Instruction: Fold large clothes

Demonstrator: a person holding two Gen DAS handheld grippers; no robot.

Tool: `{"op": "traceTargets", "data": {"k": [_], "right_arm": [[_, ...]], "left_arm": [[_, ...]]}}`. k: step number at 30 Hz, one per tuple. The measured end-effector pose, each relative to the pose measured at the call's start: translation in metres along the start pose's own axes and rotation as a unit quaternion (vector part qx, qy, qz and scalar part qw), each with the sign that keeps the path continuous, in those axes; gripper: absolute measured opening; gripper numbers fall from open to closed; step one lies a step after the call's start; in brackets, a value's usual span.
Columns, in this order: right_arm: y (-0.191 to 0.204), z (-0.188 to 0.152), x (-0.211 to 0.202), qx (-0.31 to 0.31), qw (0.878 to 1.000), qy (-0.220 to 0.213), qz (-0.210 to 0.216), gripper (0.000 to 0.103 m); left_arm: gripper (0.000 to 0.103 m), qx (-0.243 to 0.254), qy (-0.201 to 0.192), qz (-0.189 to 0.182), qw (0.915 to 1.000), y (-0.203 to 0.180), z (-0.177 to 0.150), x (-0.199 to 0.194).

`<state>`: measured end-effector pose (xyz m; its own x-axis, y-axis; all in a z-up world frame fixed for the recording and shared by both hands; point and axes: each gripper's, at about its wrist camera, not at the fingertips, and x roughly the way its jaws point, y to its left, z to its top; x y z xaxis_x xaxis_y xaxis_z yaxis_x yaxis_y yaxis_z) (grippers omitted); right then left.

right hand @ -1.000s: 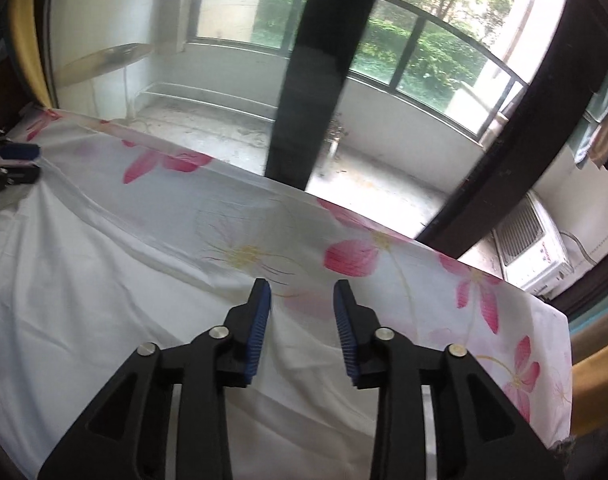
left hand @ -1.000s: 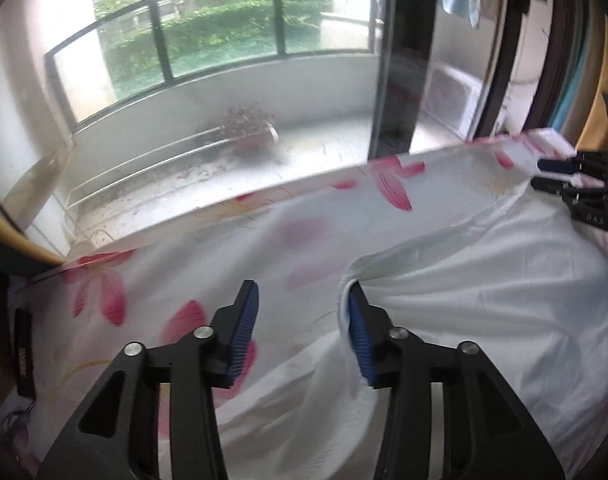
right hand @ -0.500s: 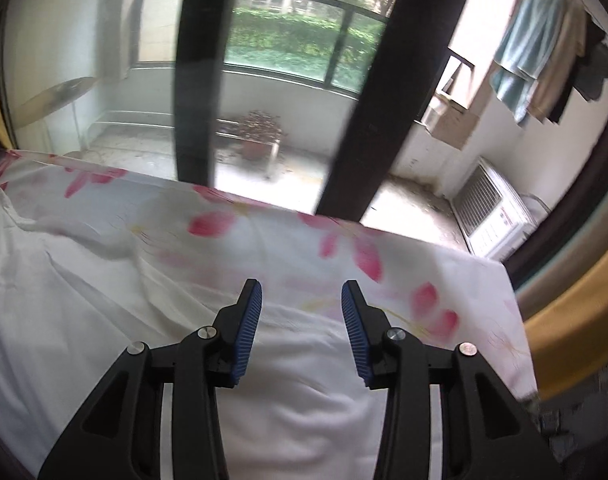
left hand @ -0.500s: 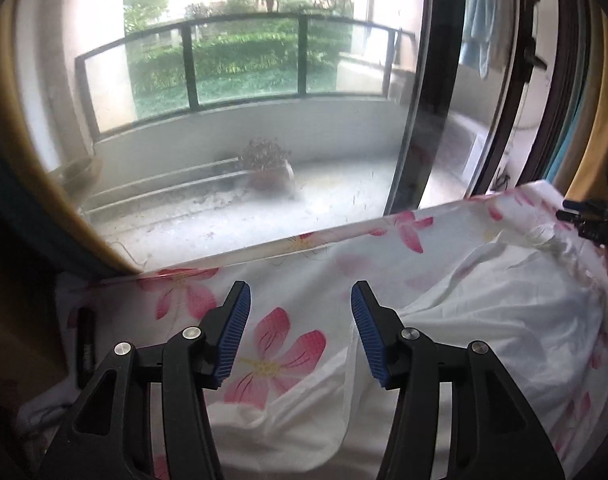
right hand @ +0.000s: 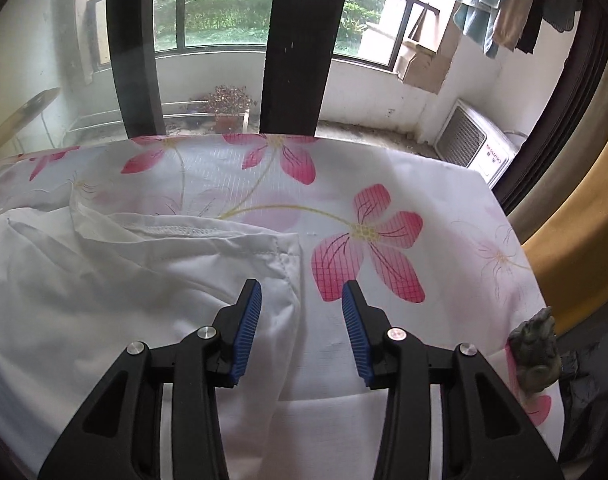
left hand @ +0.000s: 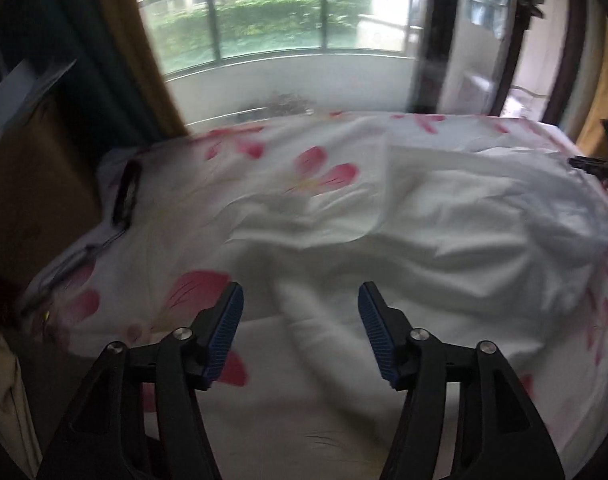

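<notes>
left wrist view: the left gripper (left hand: 300, 332) has spread wider than half a second ago and holds nothing, with the white garment (left hand: 443, 236) rumpled on the flowered sheet (left hand: 264, 160). right wrist view alone shows the garment's stitched hem beneath the right gripper (right hand: 302, 328), also spread and empty, and a small figurine (right hand: 535, 356) at the sheet's right edge.

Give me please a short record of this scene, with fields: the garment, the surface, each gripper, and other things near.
garment: white garment, rumpled, lying unfolded on the cloth
surface: flowered cloth, white with pink blossoms
left gripper: open, above the garment, holding nothing
right gripper: open, over the garment's stitched edge, holding nothing
nearby: small figurine at the cloth's right edge; dark remote-like object at the cloth's left side
</notes>
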<state>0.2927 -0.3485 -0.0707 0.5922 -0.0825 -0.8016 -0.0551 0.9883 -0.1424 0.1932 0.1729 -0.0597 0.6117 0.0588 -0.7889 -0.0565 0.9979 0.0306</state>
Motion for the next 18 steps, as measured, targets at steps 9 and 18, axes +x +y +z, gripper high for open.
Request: {"op": "traceTargets", "data": {"k": [9,18], "right_arm": [[-0.012,-0.004,0.009,0.049,0.998,-0.005,0.041,0.042],[0.004,0.003,0.014,0.026,0.997,-0.022,0.073,0.023]], "left_arm": [[0.065,-0.046,0.006,-0.004,0.9989,0.026,0.028,0.040],[0.016,-0.027,-0.008,-0.006,0.9996,0.013,0.045,0.061]]}}
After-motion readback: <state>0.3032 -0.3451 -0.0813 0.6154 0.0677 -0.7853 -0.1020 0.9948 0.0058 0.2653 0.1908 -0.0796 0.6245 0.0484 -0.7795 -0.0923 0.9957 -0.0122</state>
